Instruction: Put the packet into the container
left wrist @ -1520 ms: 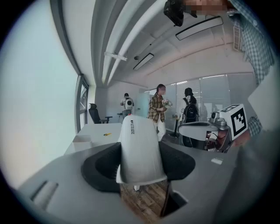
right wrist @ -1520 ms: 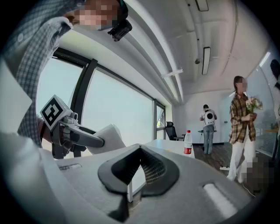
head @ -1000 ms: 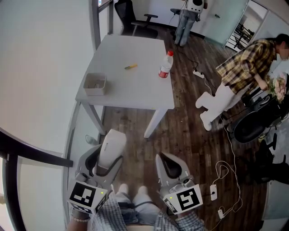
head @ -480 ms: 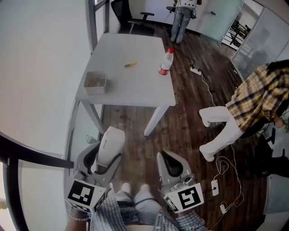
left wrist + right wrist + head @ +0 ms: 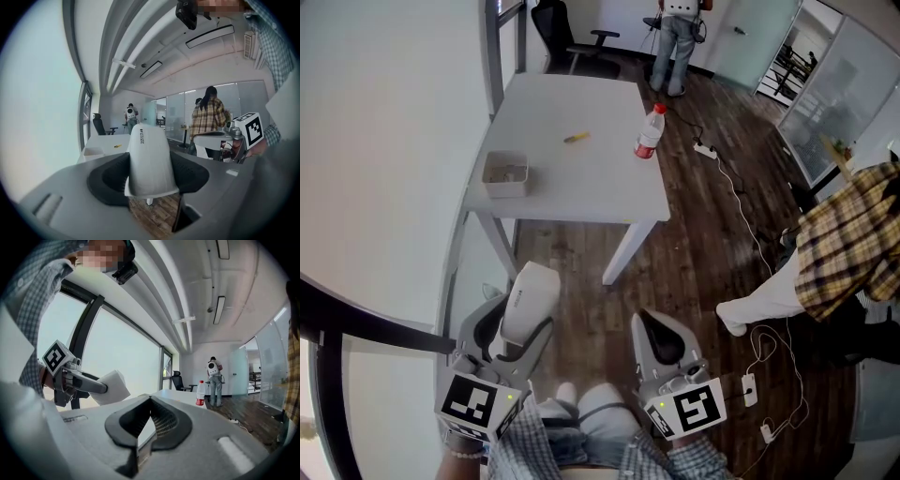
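Left gripper (image 5: 150,177) is showing its jaws spread wide, and they are pressing on a white packet (image 5: 149,159). Both black pads are gripping the packet's lower sides, and its rounded top is sticking up well clear of the jaws. A short line of dark print is running down the packet near its top; I'm not able to read it. In the head view the packet is jutting forward out of the jaws, over the dark wood floor and short of the table.

Right gripper (image 5: 151,404) is sitting just beside the left one. Its jaw tips are meeting, and nothing is lying between them.

Looking ahead of the left gripper, the white table (image 5: 581,192) is standing well apart from both tools. The container (image 5: 502,191), a shallow white rectangular tub, is resting on the near left corner, almost straight ahead of the held packet. Something small and brownish is lying on its bottom, too small to make out.

Farther along the tabletop, a small yellow object (image 5: 576,138) is lying beyond the container. A plastic bottle with a red cap (image 5: 648,134) is standing upright ahead of the right gripper, near the table's right edge.
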Motion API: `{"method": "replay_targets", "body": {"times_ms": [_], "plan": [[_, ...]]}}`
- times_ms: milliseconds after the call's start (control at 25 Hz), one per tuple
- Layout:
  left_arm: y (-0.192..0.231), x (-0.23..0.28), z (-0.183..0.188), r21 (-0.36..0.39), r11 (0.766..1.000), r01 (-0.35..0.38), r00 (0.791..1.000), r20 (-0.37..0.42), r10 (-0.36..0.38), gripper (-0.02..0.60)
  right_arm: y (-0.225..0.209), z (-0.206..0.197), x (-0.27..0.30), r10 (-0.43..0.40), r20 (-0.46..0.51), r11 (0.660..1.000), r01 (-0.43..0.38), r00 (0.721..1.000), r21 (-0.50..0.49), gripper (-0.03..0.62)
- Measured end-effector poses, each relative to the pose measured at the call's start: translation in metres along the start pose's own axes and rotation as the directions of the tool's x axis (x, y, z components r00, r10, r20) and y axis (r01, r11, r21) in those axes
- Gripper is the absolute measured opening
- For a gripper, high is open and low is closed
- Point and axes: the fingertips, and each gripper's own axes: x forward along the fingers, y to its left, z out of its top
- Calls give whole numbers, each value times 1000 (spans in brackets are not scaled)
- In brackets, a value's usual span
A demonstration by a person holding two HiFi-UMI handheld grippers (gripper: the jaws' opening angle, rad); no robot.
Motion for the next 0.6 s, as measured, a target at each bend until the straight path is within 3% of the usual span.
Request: {"method": "replay_targets", "body": {"times_ms": [600], "plan": [[11, 7, -3, -20, 999, -25, 1000, -6, 25, 272, -4, -6, 15, 36, -16, 999, -36, 999, -2, -5]]}}
